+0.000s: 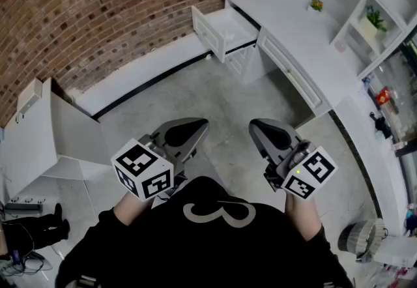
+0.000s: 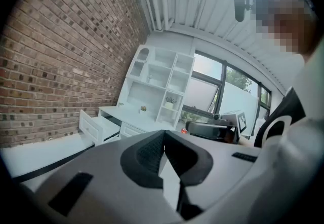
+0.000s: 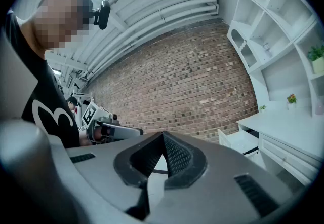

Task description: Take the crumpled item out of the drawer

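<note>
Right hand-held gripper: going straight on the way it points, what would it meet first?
Probably the brick wall, low down; the way there looks free. The open drawer lies off to its right. Depth is unclear.

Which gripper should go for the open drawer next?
Right, but only just. The left gripper and right gripper are both shut, empty and far from the drawer, which sits slightly toward the right, by the desk.
</note>
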`<state>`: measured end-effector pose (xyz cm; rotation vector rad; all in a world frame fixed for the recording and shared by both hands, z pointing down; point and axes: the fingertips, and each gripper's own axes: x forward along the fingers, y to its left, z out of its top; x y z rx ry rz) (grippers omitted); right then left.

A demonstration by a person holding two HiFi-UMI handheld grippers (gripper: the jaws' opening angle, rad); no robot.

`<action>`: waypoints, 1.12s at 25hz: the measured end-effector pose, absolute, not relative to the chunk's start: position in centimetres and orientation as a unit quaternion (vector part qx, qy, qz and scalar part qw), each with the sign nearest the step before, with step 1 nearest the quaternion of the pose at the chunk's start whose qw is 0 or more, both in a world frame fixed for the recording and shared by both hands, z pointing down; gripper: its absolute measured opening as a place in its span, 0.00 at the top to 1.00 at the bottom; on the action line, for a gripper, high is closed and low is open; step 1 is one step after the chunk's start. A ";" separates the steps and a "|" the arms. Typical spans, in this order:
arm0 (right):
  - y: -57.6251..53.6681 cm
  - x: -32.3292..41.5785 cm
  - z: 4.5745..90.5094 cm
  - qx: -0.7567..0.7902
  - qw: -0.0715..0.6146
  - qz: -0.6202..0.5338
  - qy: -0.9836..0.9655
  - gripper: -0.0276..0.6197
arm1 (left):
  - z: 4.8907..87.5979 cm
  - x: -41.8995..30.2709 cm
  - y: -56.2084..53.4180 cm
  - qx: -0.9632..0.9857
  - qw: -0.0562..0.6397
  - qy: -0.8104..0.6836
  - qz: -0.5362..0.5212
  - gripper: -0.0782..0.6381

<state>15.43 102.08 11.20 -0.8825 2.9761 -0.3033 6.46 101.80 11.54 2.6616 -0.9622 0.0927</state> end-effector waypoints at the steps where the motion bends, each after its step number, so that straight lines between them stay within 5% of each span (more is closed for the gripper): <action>1: 102.3 15.6 11.1 -0.283 0.010 -0.097 0.954 0.94 | 11.6 6.6 102.0 0.928 0.156 -0.337 0.032 0.89; 18: 102.8 17.9 8.8 -0.313 0.022 -0.067 0.947 0.93 | 10.3 8.1 102.6 0.933 0.141 -0.328 0.041 0.89; 28: 101.6 19.9 9.2 -0.331 0.004 -0.051 0.942 0.62 | 10.6 10.1 101.0 0.938 0.142 -0.312 0.049 0.89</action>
